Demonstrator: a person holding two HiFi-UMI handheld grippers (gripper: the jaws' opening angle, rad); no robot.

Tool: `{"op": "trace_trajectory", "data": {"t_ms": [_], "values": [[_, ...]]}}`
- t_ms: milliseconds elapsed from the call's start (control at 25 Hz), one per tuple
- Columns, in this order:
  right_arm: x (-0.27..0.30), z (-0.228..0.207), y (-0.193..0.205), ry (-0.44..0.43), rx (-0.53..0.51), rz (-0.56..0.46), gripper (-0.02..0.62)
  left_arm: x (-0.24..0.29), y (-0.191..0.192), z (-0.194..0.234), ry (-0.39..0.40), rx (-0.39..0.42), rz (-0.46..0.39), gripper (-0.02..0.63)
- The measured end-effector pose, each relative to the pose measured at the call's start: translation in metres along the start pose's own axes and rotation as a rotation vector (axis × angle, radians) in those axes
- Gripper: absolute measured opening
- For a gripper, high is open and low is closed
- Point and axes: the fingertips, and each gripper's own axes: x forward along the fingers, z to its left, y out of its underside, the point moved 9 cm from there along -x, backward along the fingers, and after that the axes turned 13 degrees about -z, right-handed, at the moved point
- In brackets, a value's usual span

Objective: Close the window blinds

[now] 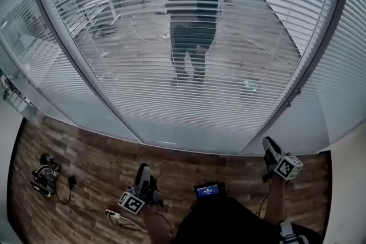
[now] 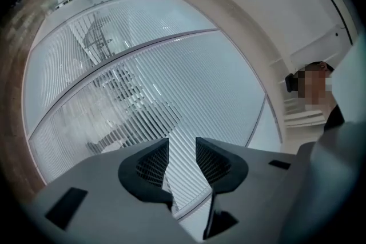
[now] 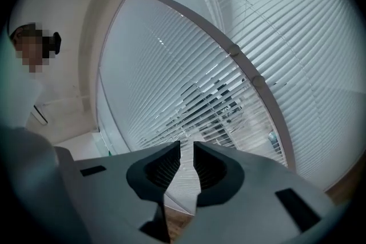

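Note:
White window blinds (image 1: 189,66) cover a wide glass wall in front of me. The middle panel's slats are tilted open, and a room with a standing person (image 1: 191,26) shows through them. The side panels (image 1: 40,60) look closed. My left gripper (image 1: 143,173) hangs low near my body, well short of the blinds. Its jaws stand a little apart with nothing between them (image 2: 182,146). My right gripper (image 1: 269,144) is low at the right, below the dark mullion (image 1: 311,63). It is shut and empty (image 3: 187,148). Two small knobs (image 3: 234,51) sit on that mullion.
The wooden floor (image 1: 86,157) runs along the foot of the glass. A black device (image 1: 44,174) with cables lies at the left, and a white power strip (image 1: 111,214) near my left gripper. A small screen (image 1: 209,190) sits at my waist. Another mullion (image 1: 68,54) stands at the left.

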Motion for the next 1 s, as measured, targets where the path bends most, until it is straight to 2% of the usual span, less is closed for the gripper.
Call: {"op": "trace_trajectory", "data": {"t_ms": [160,320,520,680,840,1000], "values": [[0.03,-0.015,0.01,-0.017,0.008,-0.022,0.058,0.019,-0.004,0.005,0.007,0.056,0.015,0.141],[0.054,-0.003,0.028,-0.069,-0.001,-0.028,0.058,0.027,-0.019,0.025,-0.009,0.112,0.034,0.141],[0.05,0.008,0.038,-0.078,-0.08,-0.028,0.058,0.04,-0.012,0.038,0.043,0.096,0.126,0.14],[0.034,-0.01,0.033,-0.001,-0.088,-0.071,0.058,0.079,0.004,0.041,0.121,0.089,0.187,0.14],[0.011,-0.025,0.004,0.133,-0.165,-0.136,0.058,0.138,0.025,0.041,0.283,0.032,0.182,0.109],[0.002,-0.035,-0.022,0.249,-0.252,-0.175,0.058,0.193,0.05,0.041,0.404,-0.039,0.209,0.084]]}}
